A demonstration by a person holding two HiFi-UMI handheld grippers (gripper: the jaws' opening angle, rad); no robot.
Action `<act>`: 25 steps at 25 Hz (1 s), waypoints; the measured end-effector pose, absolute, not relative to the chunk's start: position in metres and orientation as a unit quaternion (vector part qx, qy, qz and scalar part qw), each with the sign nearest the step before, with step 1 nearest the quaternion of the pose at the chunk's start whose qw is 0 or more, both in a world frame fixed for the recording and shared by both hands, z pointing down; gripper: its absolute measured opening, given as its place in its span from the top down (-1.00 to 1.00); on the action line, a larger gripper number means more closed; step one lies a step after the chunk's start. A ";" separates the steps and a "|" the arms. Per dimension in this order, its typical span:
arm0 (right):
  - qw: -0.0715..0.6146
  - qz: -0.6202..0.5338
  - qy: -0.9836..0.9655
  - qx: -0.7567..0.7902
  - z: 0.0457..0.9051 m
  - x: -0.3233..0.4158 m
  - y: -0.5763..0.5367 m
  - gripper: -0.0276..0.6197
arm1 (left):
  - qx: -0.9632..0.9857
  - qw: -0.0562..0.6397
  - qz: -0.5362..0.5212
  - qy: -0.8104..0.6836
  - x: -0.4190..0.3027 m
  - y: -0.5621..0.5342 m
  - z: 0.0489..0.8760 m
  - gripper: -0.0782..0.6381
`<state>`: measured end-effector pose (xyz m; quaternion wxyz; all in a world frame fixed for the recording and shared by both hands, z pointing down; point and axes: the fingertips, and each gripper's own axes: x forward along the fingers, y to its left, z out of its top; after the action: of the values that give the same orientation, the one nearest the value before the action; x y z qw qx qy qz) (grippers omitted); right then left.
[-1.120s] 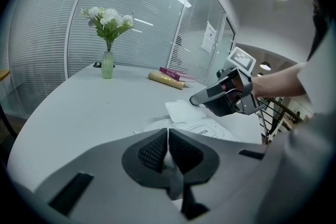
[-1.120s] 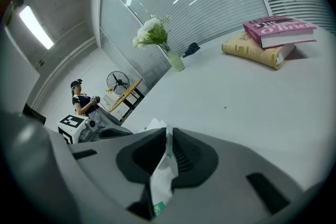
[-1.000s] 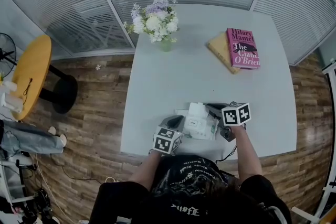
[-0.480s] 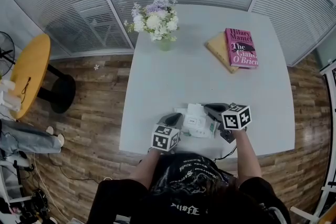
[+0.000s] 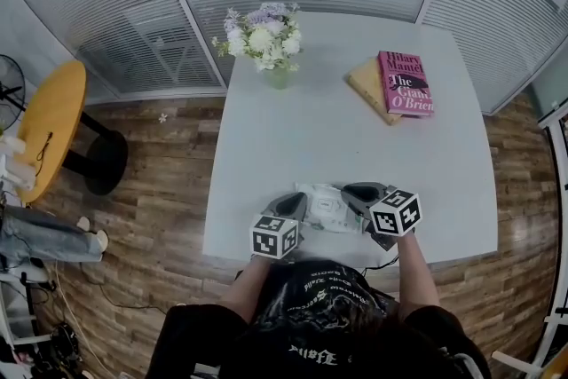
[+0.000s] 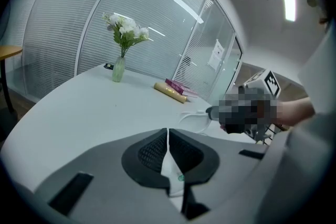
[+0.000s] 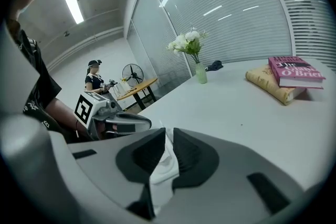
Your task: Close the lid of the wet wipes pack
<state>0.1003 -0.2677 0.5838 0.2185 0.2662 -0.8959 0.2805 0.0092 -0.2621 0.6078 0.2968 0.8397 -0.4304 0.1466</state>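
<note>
White plastic is what both tools hold: the wet wipes pack [image 5: 311, 198] lies flat at the 6 o'clock edge of the table [image 5: 355, 120], just in front of the person. The left gripper [image 6: 168, 135] is at the pack's 9 o'clock end and the right gripper [image 7: 169, 140] at its 3 o'clock end. The left jaws are clenched on a thin white edge of the pack that bears a small green mark. The right jaws have just been opening. A fold of white material from the pack fills the narrow gap between them, and the pads look to rest lightly on it. Whether that fold is wrapper or lid edge cannot be told. From the head view the lid [image 5: 332, 205] looks laid down over the opening, but whether it has latched is too small to see. The step in hand is probably the final seating of the lid. The 9 o'clock end should be held pinned as an anchor so the soft pack neither slides nor buckles. The right jaws should come fully clear of the white fold before moving, or the pack may be dragged towards 3 o'clock and the lid spring up. Those jaws can then be brought together and their tips pressed straight down on the lid's free edge, against the table. The push should be gentle, since a hard jab would likely dent the pack rather than click the lid.
</note>
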 end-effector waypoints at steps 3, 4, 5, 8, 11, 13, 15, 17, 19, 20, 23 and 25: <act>0.224 0.254 -0.898 0.281 0.583 0.098 -0.263 0.77 | 0.847 0.291 0.130 -0.426 0.010 -0.263 0.595 0.75; 0.227 0.242 -0.899 0.285 0.582 0.096 -0.261 0.76 | 0.849 0.287 0.129 -0.425 0.010 -0.261 0.592 0.75; 0.232 0.230 -0.900 0.287 0.582 0.095 -0.258 0.76 | 0.851 0.284 0.128 -0.423 0.010 -0.259 0.590 0.75; 0.253 0.199 -0.902 0.289 0.585 0.092 -0.248 0.74 | 0.856 0.279 0.127 -0.416 0.012 -0.253 0.586 0.75; 0.277 0.173 -0.899 0.292 0.589 0.090 -0.240 0.72 | 0.861 0.276 0.123 -0.408 0.016 -0.249 0.581 0.75; 0.288 0.162 -0.896 0.296 0.592 0.089 -0.235 0.71 | 0.866 0.273 0.120 -0.402 0.019 -0.246 0.576 0.75; 0.293 0.156 -0.894 0.302 0.596 0.088 -0.230 0.69 | 0.871 0.268 0.120 -0.395 0.023 -0.242 0.573 0.75; 0.290 0.148 -0.892 0.314 0.597 0.089 -0.230 0.68 | 0.875 0.263 0.124 -0.386 0.029 -0.240 0.573 0.75; 0.282 0.137 -0.890 0.331 0.597 0.090 -0.231 0.68 | 0.879 0.260 0.129 -0.379 0.034 -0.238 0.573 0.75; 0.279 0.135 -0.889 0.336 0.598 0.091 -0.231 0.68 | 0.880 0.259 0.130 -0.375 0.036 -0.237 0.573 0.75; 0.289 0.133 -0.887 0.334 0.604 0.089 -0.225 0.67 | 0.884 0.257 0.130 -0.368 0.044 -0.234 0.571 0.75; 0.299 0.130 -0.886 0.329 0.610 0.088 -0.220 0.67 | 0.886 0.254 0.133 -0.364 0.048 -0.232 0.571 0.75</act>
<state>0.0877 -0.2200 0.6105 0.2994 0.3292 -0.8860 0.1304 0.0483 -0.2323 0.5712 0.2544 0.8860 -0.3643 0.1329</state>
